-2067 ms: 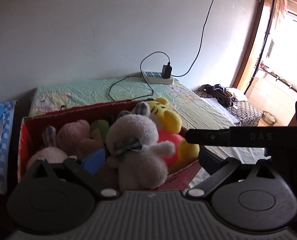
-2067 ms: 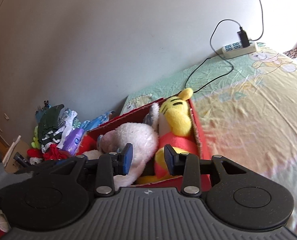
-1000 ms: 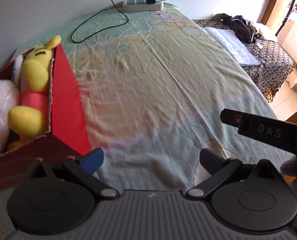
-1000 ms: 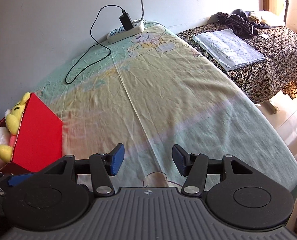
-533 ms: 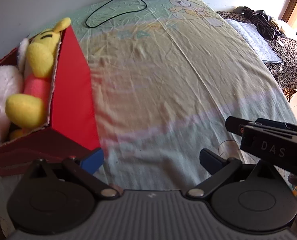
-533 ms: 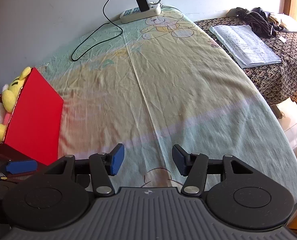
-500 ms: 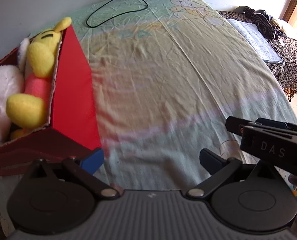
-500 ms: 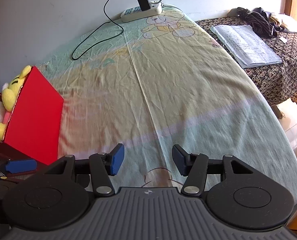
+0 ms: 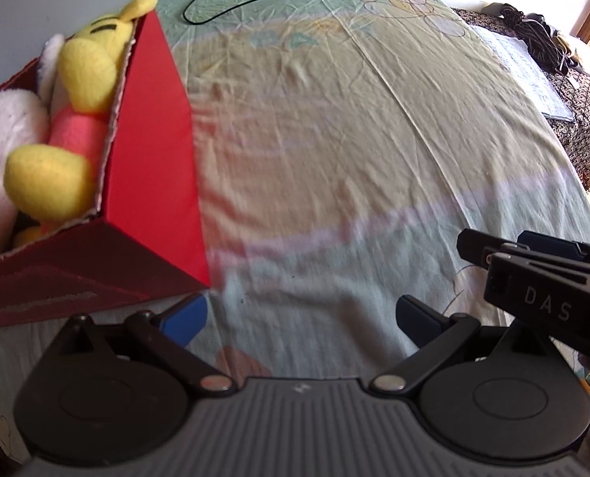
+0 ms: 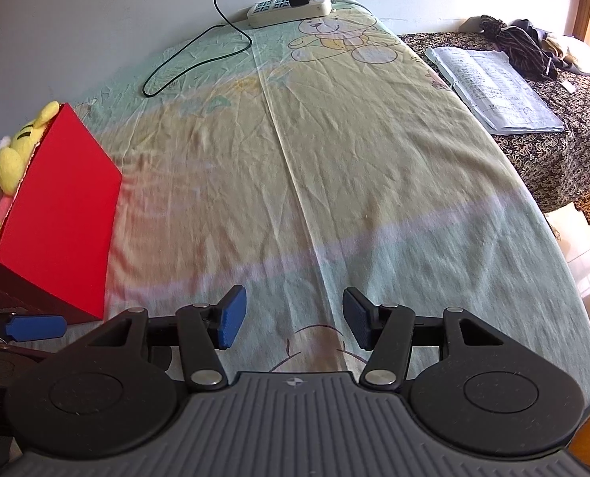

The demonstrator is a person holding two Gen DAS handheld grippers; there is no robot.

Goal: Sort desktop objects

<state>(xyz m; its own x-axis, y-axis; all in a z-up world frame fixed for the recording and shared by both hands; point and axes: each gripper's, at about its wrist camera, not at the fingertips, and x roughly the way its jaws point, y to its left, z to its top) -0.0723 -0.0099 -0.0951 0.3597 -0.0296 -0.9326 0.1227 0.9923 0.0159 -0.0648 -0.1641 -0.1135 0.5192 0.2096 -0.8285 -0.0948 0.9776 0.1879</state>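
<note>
A red box (image 9: 148, 183) (image 10: 60, 214) stands at the left of the cloth-covered table (image 9: 354, 167). Inside it lie a yellow plush toy (image 9: 76, 119) (image 10: 12, 151) with a pink body and a white plush toy (image 9: 0, 139). My left gripper (image 9: 301, 316) is open and empty, low over the cloth by the box's near right corner. My right gripper (image 10: 293, 316) is open and empty over the cloth's front middle. In the left wrist view, the right gripper's body (image 9: 533, 274) shows at the right edge.
A white power strip (image 10: 291, 10) with a black plug and a looping black cable (image 10: 195, 51) lies at the far edge by the wall. To the right stands a patterned table (image 10: 565, 119) with papers (image 10: 493, 87) and dark clothes (image 10: 521, 45).
Both grippers swung away from the box of plush toys towards the cloth, then eased slightly closer to it. Their fingers stayed open.
</note>
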